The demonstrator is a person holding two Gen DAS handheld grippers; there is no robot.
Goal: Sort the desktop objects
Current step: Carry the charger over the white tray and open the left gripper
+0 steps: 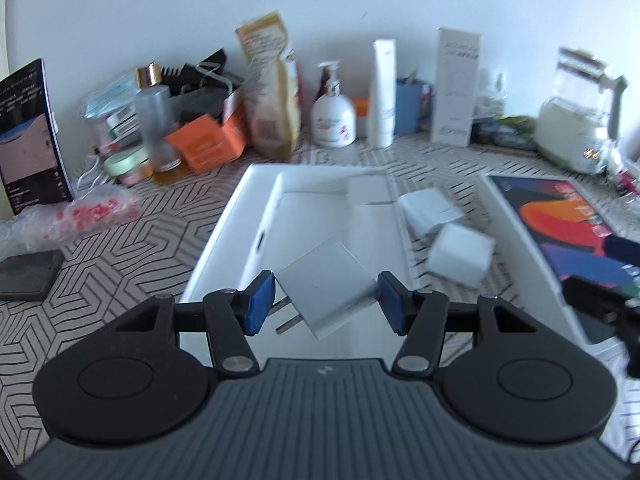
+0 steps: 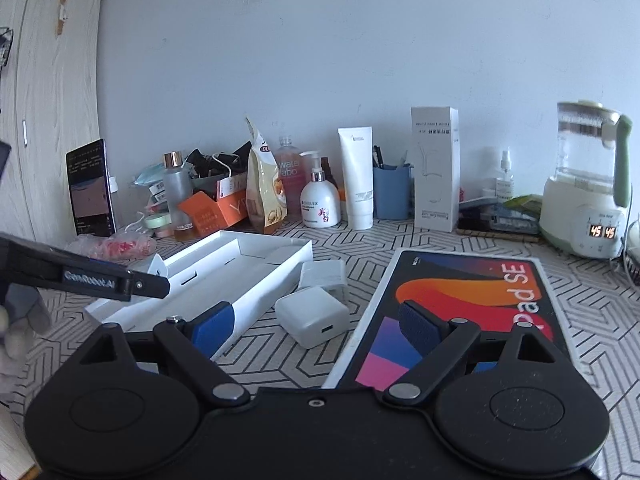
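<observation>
My left gripper [image 1: 327, 307] is shut on a white charger plug [image 1: 326, 286], held tilted with its two prongs pointing down-left, just above the near end of the open white box tray [image 1: 224, 248]. In the right wrist view the left gripper's arm [image 2: 100, 276] reaches in from the left over the same tray [image 2: 280, 242]. A second white charger cube [image 2: 312, 320] lies on the table right of the tray, with a white wrapped packet [image 2: 324, 274] behind it. My right gripper [image 2: 316, 326] hangs open and empty above the cube, beside the colourful tablet box lid [image 2: 460, 300].
Along the wall stand a pump bottle [image 2: 320, 204], a white tube [image 2: 358, 176], a snack bag [image 2: 264, 184], a tall white carton [image 2: 436, 168], a blue cup [image 2: 392, 192] and a kettle [image 2: 588, 184]. At the left are a propped tablet [image 2: 90, 188] and a plastic bag [image 1: 80, 216].
</observation>
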